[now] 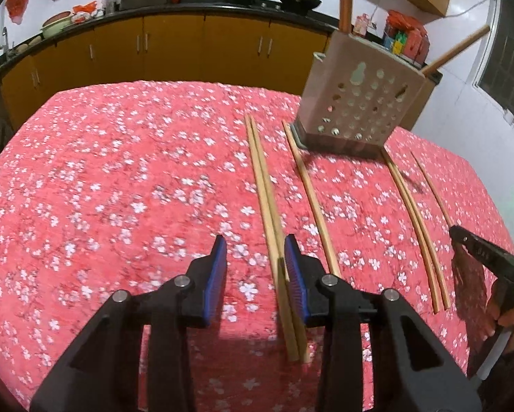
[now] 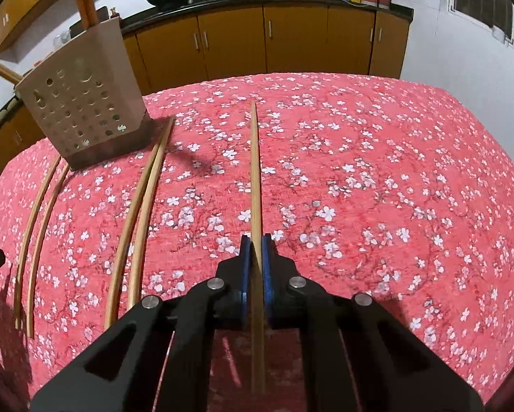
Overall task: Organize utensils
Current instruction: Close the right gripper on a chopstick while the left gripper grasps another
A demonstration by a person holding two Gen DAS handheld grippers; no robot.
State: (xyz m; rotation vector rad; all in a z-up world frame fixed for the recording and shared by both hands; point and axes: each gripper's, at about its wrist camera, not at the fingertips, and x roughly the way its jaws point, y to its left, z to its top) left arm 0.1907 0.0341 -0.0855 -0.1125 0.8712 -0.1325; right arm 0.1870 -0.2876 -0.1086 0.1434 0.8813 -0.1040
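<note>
Risking a slip first: the right tongs (image 2: 256,240) pinch a single chopstick (image 2: 255,171) close to its near end, so the long free length points away over the tabletop (image 2: 394,171); lifted from there it may swing, twist between the pads or drop before it reaches the holder (image 2: 85,110).

Second hazard: the left tongs (image 1: 255,243) sit off-centre over a pair of chopsticks (image 1: 265,185). The pair lies against the inner face of one pad, the other pad well clear. Closing from this stance could catch only one stick, or push the two apart and roll them across the cloth.

Third hazard: the holder looks tall and light, with wooden handles already leaning out of it; a knock from a long stick could tip it.

Tongs, right: clenched on the single chopstick, pads pressed to both sides of it.

Tongs, left: partly open, nothing gripped; the pair runs between the pads, touching or nearly touching one, not squeezed.

Stock remaining on the tabletop: one loose chopstick (image 1: 311,195) beside the pair, another two (image 1: 414,226) further over, all lying flat, their far ends near the holder's base.
</note>
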